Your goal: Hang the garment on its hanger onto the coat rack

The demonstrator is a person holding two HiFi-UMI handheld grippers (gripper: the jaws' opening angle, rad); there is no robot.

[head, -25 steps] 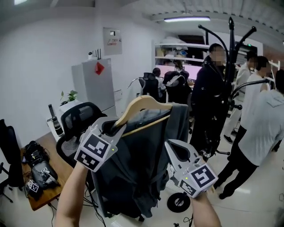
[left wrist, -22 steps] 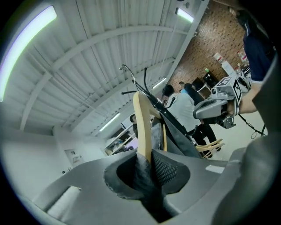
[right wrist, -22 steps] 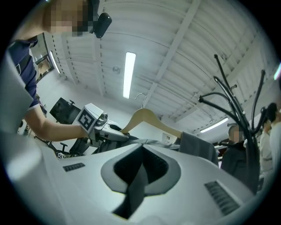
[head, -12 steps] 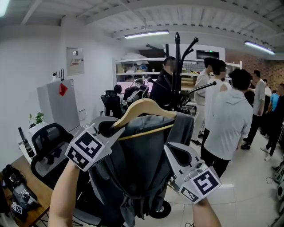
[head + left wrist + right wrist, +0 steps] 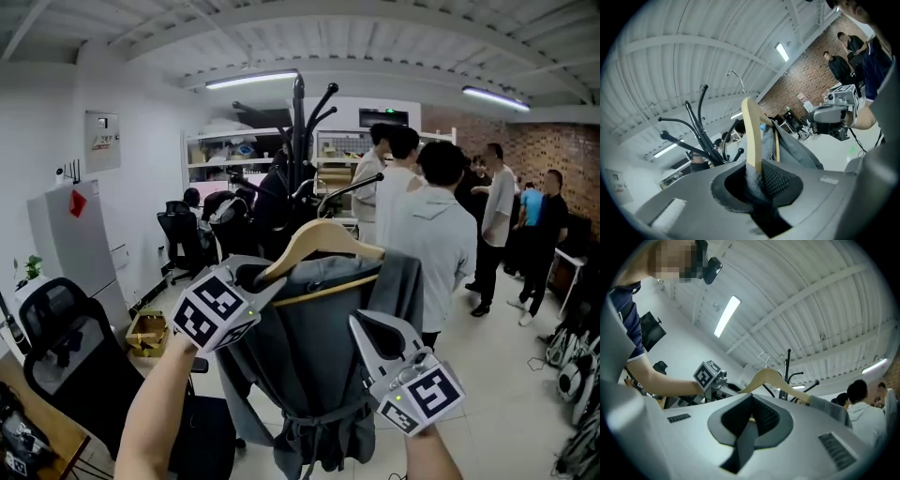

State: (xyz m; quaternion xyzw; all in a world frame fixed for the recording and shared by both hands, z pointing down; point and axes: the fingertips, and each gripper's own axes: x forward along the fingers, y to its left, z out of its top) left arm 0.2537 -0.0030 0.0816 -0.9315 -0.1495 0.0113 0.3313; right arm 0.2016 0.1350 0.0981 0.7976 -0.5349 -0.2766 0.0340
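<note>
Pads (image 5: 777, 180) of the left gripper (image 5: 757, 177), black and mesh-textured, are clamped on one curved arm of the pale wooden hanger (image 5: 752, 136) with a fold of grey garment (image 5: 309, 366). Those of the right gripper (image 5: 751, 414) meet, a pale sliver between them. The garment droops, soft and creased, near the black rack (image 5: 298, 141) with curved arms, not touching it.
</note>
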